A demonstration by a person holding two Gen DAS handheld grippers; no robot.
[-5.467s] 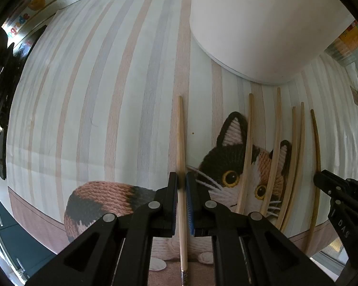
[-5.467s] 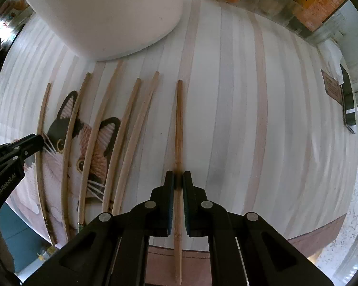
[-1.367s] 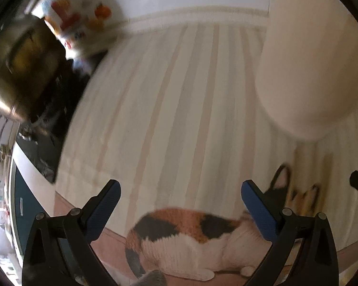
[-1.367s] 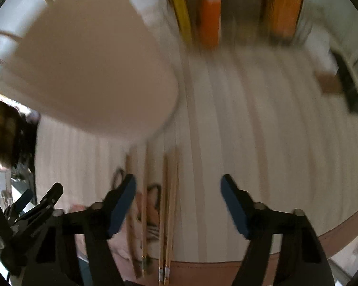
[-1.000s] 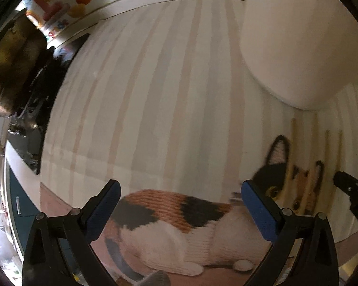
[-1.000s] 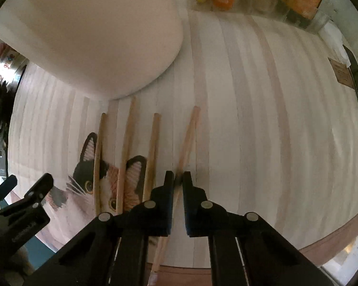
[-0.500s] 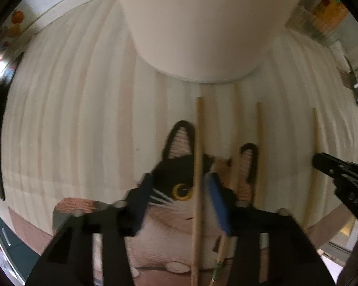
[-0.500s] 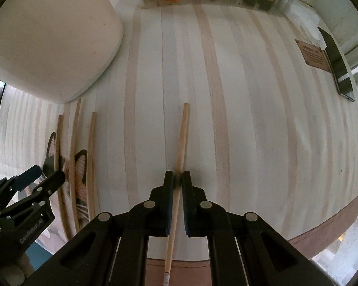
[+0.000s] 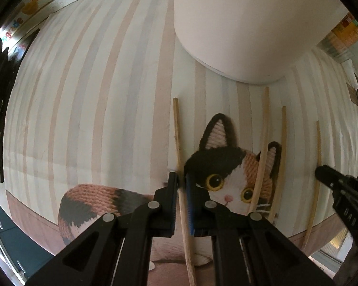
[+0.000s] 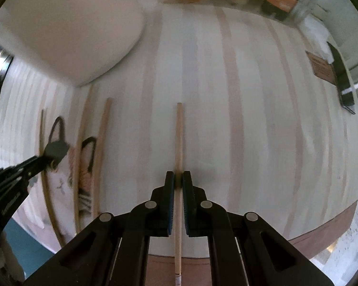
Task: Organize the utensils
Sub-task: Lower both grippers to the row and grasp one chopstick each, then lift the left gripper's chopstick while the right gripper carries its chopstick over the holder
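In your left wrist view, your left claw (image 9: 181, 182) is clenched on a chopstick (image 9: 178, 143) lying on the cat mat (image 9: 83, 95). In your right wrist view, your right claw (image 10: 178, 181) grips another chopstick (image 10: 179, 138) beside the white holder (image 10: 71, 28)

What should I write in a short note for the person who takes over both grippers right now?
Left gripper: shut on the leftmost chopstick, beside the cat picture on the striped mat.
Right gripper: shut on the rightmost chopstick, lying apart on the mat.
Between them, two loose chopsticks lie over the cat's ear.
The white container stands just beyond their tips.
Done: both grips closed. Left: probably carry these two to the container, then the loose pair.
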